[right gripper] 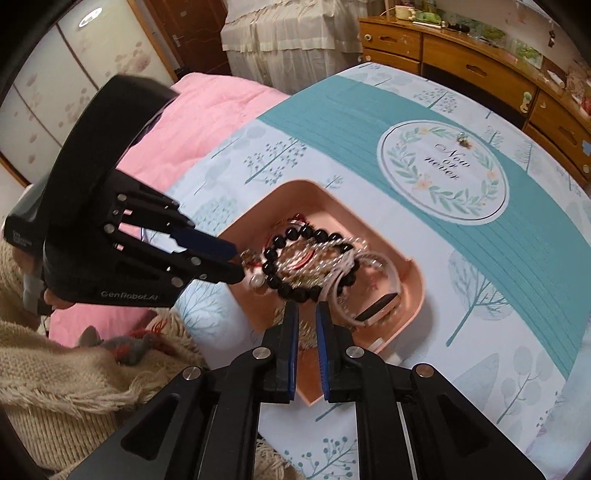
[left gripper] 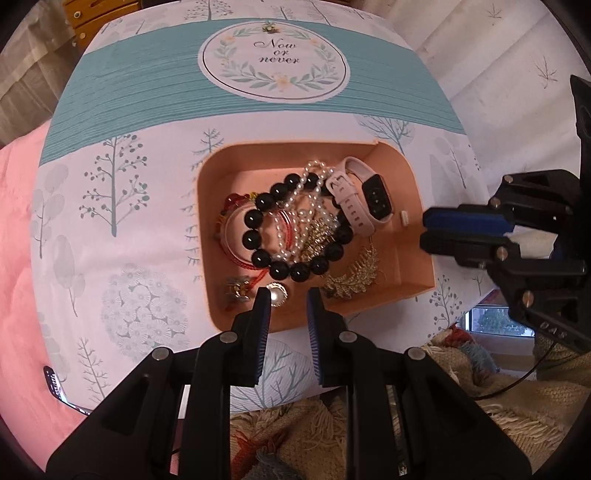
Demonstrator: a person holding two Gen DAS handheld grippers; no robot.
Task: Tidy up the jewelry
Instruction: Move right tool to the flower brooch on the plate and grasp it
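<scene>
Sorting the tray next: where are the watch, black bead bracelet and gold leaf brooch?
watch (left gripper: pixel 376 197): left wrist view, dark face.
black bead bracelet (left gripper: pixel 252 239): left wrist view, left-side bead.
gold leaf brooch (left gripper: pixel 356 275): left wrist view, leaf middle.

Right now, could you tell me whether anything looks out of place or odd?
Yes: one small flower-shaped trinket lies alone on the printed cloth, well beyond the pink tray. In the tray, the black bead bracelet, pearl strand and red cord lie overlapping in a heap.

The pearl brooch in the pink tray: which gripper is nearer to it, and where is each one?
Left. The left gripper hovers open right at the pearl brooch; the right gripper sits beyond the pink tray's far side, near the watch.
</scene>
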